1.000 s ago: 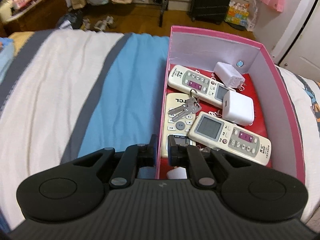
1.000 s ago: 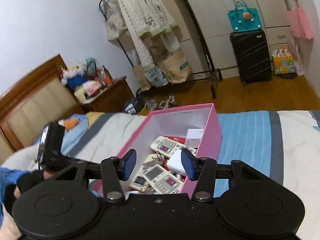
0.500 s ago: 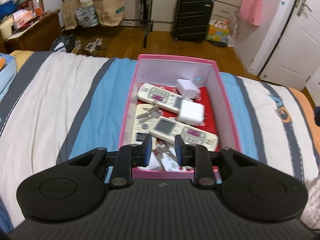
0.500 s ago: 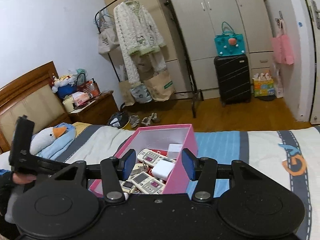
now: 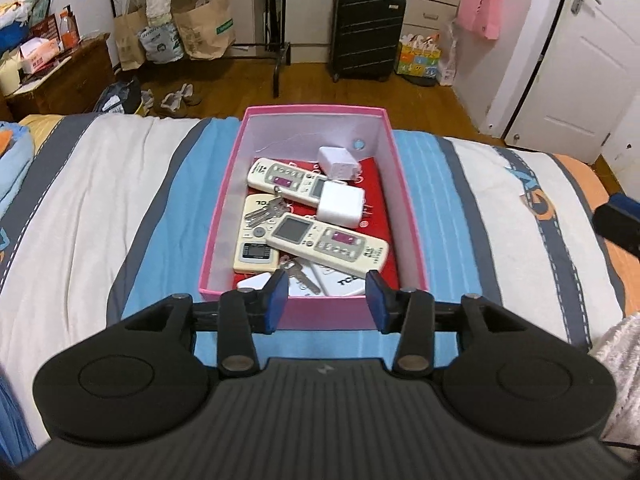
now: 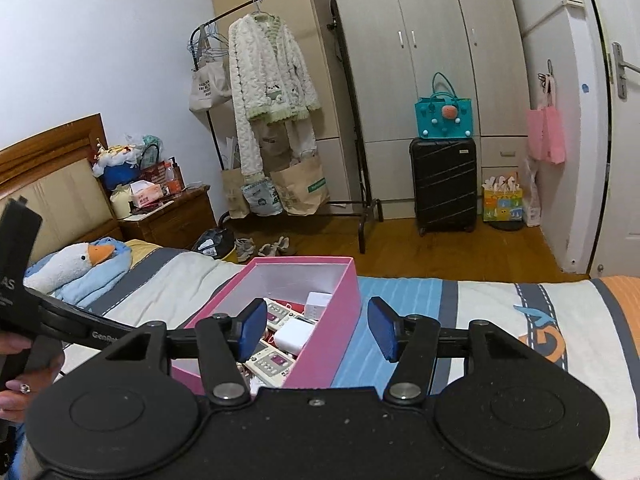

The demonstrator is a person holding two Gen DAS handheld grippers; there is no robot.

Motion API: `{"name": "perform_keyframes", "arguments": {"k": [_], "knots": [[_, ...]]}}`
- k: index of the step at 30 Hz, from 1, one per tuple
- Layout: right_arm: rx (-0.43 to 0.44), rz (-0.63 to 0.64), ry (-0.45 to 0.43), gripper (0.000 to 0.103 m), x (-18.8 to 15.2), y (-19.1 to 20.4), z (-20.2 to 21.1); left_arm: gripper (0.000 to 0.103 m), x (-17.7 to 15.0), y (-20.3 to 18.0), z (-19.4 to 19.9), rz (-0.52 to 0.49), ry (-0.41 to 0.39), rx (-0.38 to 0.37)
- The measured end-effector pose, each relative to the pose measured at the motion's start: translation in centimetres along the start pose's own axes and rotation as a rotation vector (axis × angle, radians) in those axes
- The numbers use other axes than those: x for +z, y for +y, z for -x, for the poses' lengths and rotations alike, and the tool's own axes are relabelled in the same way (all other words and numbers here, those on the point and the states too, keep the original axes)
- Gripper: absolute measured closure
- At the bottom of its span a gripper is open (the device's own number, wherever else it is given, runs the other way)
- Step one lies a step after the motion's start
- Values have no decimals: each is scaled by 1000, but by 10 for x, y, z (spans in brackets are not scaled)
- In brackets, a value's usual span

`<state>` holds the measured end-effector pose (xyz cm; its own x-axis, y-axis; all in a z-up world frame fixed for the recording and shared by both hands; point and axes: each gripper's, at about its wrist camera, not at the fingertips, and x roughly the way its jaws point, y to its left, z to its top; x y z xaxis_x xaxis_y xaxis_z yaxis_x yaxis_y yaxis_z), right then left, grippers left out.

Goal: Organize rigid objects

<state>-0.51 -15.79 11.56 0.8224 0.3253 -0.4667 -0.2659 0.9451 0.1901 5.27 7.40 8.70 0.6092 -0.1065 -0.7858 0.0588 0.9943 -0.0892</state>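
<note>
A pink box [image 5: 224,216] [image 6: 340,340] lies on the striped bed. Inside it are cream remotes [image 5: 328,242], two white chargers [image 5: 340,204], a bunch of keys [image 5: 266,212] and flat white items at the near end. My left gripper [image 5: 327,300] hovers above the box's near wall; its jaws are opening and nothing is between them. My right gripper [image 6: 318,330] hangs over the box's right wall from the other side, jaws opening, holding nothing. The left gripper's body [image 6: 24,296] shows at the left of the right wrist view.
The bed [image 5: 100,208] has white, blue and grey stripes. A plush goose [image 6: 68,264] lies by the headboard. On the wooden floor beyond stand a black suitcase [image 5: 366,34], a clothes rack [image 6: 280,128], paper bags and a nightstand [image 5: 56,76]. A white door [image 5: 580,64] is at right.
The left gripper has pulled back and up from the box and its jaws have spread from nearly shut to wide apart. The right gripper has risen and tilted up, with its jaws slightly wider.
</note>
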Motion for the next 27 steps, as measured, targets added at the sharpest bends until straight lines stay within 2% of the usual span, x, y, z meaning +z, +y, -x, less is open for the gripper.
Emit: {"name": "perform_keyframes", "arguments": {"k": [2, 5, 9, 11, 13, 15, 16, 17, 21, 27], "knots": [[-12, -6, 4, 42, -3, -3, 3, 59, -4, -7, 5, -9, -11, 4], [-33, -5, 12, 41, -10, -5, 6, 48, -10, -17, 9, -7, -14, 2], [-62, -3, 38, 40, -17, -6, 5, 46, -21, -28, 6, -19, 6, 0], [-80, 13, 51, 33, -20, -4, 4, 45, -26, -34, 5, -24, 9, 1], [-103, 29, 59, 31, -22, -2, 3, 43, -29, -39, 5, -26, 9, 0], [-129, 44, 57, 21, -23, -1, 2, 42, -32, -44, 6, -27, 7, -3], [-145, 55, 51, 7, -23, -2, 2, 40, -33, -45, 7, -29, 2, -5], [-162, 66, 40, 3, -25, -4, 3, 39, -35, -46, 8, -30, -3, -5], [-249, 86, 4, 0, -27, -3, 7, 30, -41, -49, 9, -40, -33, 30], [-247, 46, 48, 0, -31, -6, 9, 24, -46, -45, 1, -34, -33, 64]]}}
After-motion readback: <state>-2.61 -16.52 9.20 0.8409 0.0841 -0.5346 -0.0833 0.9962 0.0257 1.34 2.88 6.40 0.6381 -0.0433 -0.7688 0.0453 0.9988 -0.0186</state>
